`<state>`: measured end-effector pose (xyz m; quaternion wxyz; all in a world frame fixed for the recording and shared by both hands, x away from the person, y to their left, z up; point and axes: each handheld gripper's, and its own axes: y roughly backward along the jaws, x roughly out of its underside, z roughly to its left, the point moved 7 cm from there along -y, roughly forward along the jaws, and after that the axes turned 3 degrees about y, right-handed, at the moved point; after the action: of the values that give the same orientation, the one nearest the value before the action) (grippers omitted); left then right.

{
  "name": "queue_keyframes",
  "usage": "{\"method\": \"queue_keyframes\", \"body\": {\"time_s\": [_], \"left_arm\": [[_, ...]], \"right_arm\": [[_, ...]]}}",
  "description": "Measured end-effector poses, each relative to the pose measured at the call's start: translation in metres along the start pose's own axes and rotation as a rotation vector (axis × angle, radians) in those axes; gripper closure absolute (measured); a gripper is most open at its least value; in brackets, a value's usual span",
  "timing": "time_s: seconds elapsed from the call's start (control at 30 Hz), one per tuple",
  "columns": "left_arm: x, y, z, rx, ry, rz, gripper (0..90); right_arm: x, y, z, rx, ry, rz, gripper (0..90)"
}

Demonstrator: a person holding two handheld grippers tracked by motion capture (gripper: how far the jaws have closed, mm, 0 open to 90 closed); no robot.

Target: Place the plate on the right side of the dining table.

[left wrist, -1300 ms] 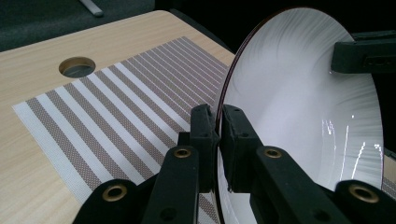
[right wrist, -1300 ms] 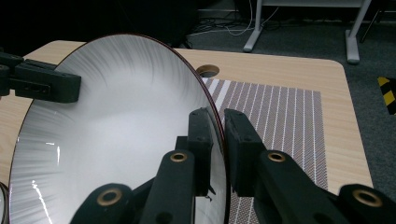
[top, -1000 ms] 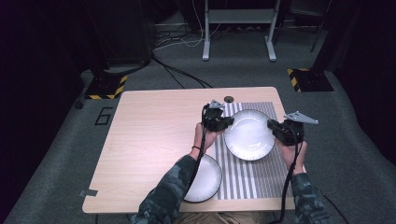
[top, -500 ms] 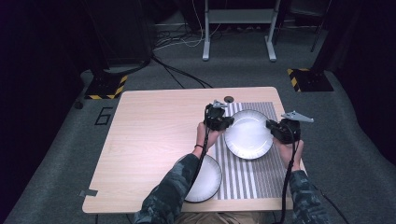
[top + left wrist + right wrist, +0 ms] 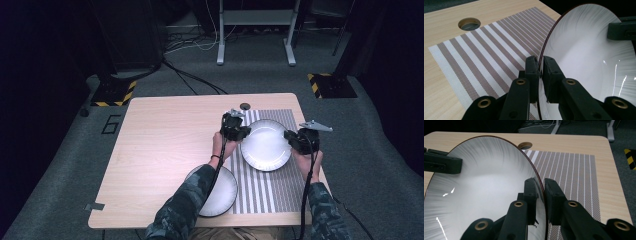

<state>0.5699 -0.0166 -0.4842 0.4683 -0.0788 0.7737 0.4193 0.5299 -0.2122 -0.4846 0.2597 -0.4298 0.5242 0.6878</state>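
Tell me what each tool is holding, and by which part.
Both hold the same white plate by its rim: the left tool is clamped on one edge, the right tool on the opposite edge, over the striped placemat.

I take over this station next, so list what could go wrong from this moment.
1. The white plate is carried only by thin rim pinches from the left gripper and the right gripper; if one grip slips, it may tip or drop.
2. A second plate lies near the table edge under the left forearm; the sleeve might knock it.
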Motion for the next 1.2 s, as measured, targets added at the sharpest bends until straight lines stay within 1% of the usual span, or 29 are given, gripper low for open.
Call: {"method": "queue_keyframes", "body": {"time_s": [0.2, 0.27, 0.3, 0.4, 0.53, 0.67, 0.73, 0.77, 0.97, 1.1, 1.13, 1.17, 1.2], "left_arm": [[0.002, -0.005, 0.000, -0.009, 0.000, 0.013, 82.3], [0.004, -0.006, 0.001, -0.014, 0.001, 0.025, 82.2], [0.005, -0.007, 0.001, -0.024, 0.002, 0.033, 81.9], [0.007, -0.010, 0.001, -0.035, -0.001, 0.047, 81.9], [0.009, -0.013, 0.001, -0.038, -0.008, 0.062, 81.9], [0.011, -0.017, 0.002, -0.052, -0.010, 0.077, 81.6], [0.012, -0.020, 0.004, -0.056, -0.005, 0.080, 81.2], [0.012, -0.021, 0.005, -0.060, -0.003, 0.082, 81.1], [0.013, -0.024, 0.008, -0.066, 0.007, 0.080, 81.1], [0.014, -0.028, 0.011, -0.067, 0.020, 0.087, 80.8], [0.014, -0.029, 0.011, -0.068, 0.017, 0.093, 80.7], [0.014, -0.031, 0.012, -0.073, 0.019, 0.085, 80.5], [0.014, -0.031, 0.012, -0.078, 0.019, 0.096, 80.3]], "right_arm": [[0.002, -0.002, -0.001, 0.008, -0.011, 0.010, 79.6], [0.002, -0.003, -0.001, 0.006, -0.013, 0.014, 79.6], [0.004, -0.005, -0.001, 0.006, -0.012, 0.020, 79.4], [0.006, -0.007, -0.002, 0.011, -0.023, 0.026, 79.2], [0.012, -0.010, -0.004, 0.008, -0.031, 0.037, 79.1], [0.016, -0.013, -0.005, 0.017, -0.038, 0.045, 79.0], [0.017, -0.016, -0.005, 0.024, -0.038, 0.049, 79.1], [0.019, -0.018, -0.005, 0.035, -0.031, 0.053, 79.2], [0.023, -0.024, -0.004, 0.046, -0.038, 0.070, 79.5], [0.023, -0.026, -0.005, 0.053, -0.039, 0.071, 79.8], [0.023, -0.027, -0.005, 0.057, -0.041, 0.072, 79.9], [0.023, -0.027, -0.005, 0.058, -0.040, 0.073, 80.0], [0.023, -0.028, -0.006, 0.059, -0.044, 0.075, 80.1]]}}
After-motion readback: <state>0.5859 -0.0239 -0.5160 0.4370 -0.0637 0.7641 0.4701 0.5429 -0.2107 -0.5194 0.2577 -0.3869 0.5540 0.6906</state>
